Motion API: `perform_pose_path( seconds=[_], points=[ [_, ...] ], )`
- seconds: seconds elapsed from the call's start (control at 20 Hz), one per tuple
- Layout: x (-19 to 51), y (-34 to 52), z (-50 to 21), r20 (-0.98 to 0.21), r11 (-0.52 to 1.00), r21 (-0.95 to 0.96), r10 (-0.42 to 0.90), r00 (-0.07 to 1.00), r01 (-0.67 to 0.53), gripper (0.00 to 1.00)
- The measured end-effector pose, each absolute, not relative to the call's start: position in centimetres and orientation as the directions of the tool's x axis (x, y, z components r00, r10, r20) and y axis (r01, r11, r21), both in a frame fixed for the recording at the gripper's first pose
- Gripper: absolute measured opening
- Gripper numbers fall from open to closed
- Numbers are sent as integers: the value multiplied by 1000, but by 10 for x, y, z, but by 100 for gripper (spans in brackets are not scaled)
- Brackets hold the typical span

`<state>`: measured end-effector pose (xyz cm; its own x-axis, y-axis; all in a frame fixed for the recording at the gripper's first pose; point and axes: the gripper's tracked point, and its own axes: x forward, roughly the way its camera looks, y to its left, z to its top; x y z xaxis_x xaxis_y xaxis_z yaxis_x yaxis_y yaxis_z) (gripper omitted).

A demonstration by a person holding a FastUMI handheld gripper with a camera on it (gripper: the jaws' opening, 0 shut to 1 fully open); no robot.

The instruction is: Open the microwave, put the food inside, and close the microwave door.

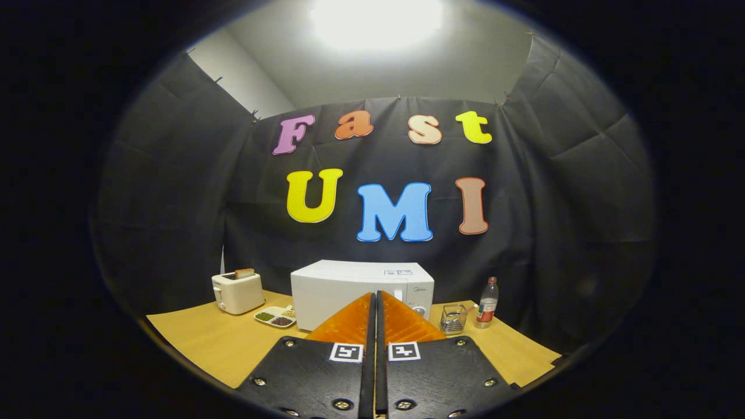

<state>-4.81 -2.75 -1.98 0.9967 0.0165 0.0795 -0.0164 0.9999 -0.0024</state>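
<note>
Pressed together with nothing between them, the gripper [374,298] fingers point at a white microwave [349,291] standing with its door closed on a wooden table [198,343], just beyond the tips. Left of the microwave lies a divided dish of food [275,317], and past it a white toaster [237,293] with bread in its slot. Right of the microwave stand a wire basket [453,318] and a plastic bottle [488,302].

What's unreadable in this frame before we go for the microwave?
- Microwave: the lower front is covered by the shut gripper fingers, so the handle is hidden.
- Divided dish beside the toaster: contents too small to identify.
- Wire basket near the bottle: contents too small to tell.
</note>
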Motion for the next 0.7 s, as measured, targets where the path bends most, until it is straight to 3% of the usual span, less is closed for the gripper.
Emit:
perform_pose_path(
  seconds=[0.05, 0.15, 0.2, 0.3, 0.7],
  points=[
    [-49, -26, -17, 85, 1000, -2, 15, 996, -15, 2],
    [-53, -25, -8, 115, 1000, 6, 2, 993, -2, 36],
    [-54, -20, -5, 129, 1000, 5, 5, 992, -5, 68],
    [-58, -11, -3, 142, 1000, -2, 22, 990, -22, 99],
    [-62, -22, 3, 169, 999, -11, -32, 985, 35, 99]
  ],
)
